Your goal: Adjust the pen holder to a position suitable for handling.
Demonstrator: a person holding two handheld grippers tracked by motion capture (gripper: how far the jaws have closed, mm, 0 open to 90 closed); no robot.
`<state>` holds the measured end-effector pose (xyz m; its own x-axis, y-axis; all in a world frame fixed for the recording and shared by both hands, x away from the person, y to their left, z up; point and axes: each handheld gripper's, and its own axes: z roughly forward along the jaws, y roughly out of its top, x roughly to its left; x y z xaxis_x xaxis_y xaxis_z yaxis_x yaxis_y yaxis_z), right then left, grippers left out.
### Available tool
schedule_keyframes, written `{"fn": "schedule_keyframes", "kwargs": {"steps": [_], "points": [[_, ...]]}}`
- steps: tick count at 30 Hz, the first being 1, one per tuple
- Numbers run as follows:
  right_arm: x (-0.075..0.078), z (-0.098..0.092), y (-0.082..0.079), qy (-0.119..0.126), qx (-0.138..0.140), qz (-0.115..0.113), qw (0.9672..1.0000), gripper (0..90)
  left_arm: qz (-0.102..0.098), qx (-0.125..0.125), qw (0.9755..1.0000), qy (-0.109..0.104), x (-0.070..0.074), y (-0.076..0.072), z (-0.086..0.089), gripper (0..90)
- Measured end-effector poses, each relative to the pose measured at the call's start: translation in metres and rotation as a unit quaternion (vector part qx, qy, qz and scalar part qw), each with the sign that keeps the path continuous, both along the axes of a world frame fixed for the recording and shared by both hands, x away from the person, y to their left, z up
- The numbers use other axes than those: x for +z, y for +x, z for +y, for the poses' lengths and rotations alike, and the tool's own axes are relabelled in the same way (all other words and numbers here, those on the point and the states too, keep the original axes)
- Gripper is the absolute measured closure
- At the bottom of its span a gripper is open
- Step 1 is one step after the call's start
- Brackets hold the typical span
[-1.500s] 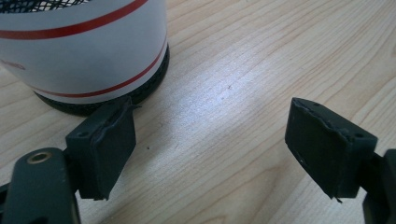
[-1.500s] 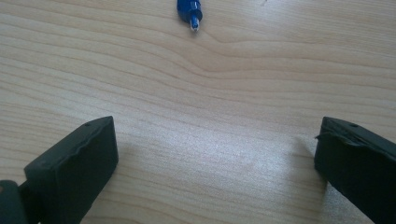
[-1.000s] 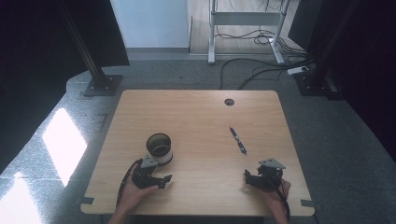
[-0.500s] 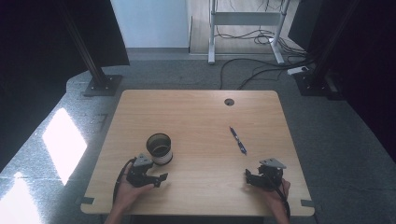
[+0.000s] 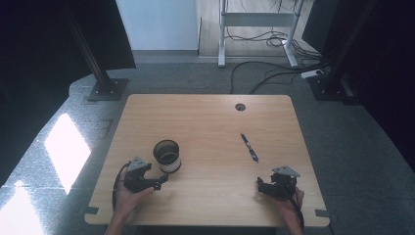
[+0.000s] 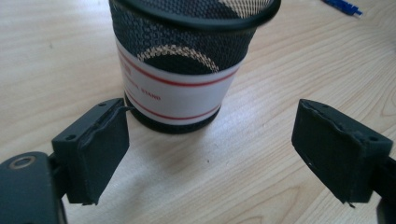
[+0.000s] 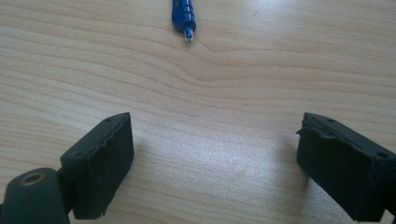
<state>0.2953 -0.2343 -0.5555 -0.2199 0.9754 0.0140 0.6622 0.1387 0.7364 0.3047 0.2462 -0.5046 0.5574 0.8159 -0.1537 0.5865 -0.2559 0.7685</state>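
The left gripper point(image 5: 157, 182) is sitting near the worktop's point(image 5: 205, 117) front-left corner, its fingers point(image 6: 95, 151) spread wide and empty, pointing at the mesh pen cup point(image 5: 167, 155) standing upright just ahead. The right gripper point(image 5: 260, 186), near the front-right corner, is likewise holding its fingers point(image 7: 100, 163) wide apart, facing the blue pen point(image 5: 249, 147) lying well ahead. Judging by the light cup, an off-centre approach could be nudging it over; the pen could be rolling away.

A black wire-mesh pen cup point(image 5: 167, 155) with a white band and red stripes stands upright at the table's near-left — mouth open. A blue ballpoint pen point(image 5: 249, 147) lies flat, well apart, toward the right.
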Motion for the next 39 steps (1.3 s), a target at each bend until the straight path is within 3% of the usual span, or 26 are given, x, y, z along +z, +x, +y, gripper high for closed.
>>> {"fn": "schedule_keyframes", "kwargs": {"steps": [7, 20, 28, 33, 39], "points": [[0.000, 0.000, 0.000, 0.000, -0.002, -0.001, 1.0000, 10.8, -0.003, 0.008, 1.0000, -0.004, 0.004, 0.011, 0.005, 8.2], [0.000, 0.000, 0.000, 0.001, -0.002, -0.001, 1.0000, 10.8, 0.000, 0.008, 1.0000, 0.004, 0.000, 0.032, -0.008, 7.5], [0.000, 0.000, 0.000, 0.000, -0.002, -0.001, 1.0000, 10.8, -0.009, 0.015, 0.9998, 0.006, -0.012, 0.048, -0.021, 7.5], [0.000, 0.000, 0.000, 0.001, -0.002, -0.001, 1.0000, 10.8, -0.021, 0.014, 0.9997, 0.001, -0.014, 0.052, -0.024, 8.4], [0.000, 0.000, 0.000, 0.000, -0.002, -0.001, 1.0000, 10.9, -0.039, 0.012, 0.9991, 0.012, -0.015, 0.051, -0.026, 10.0]]}}
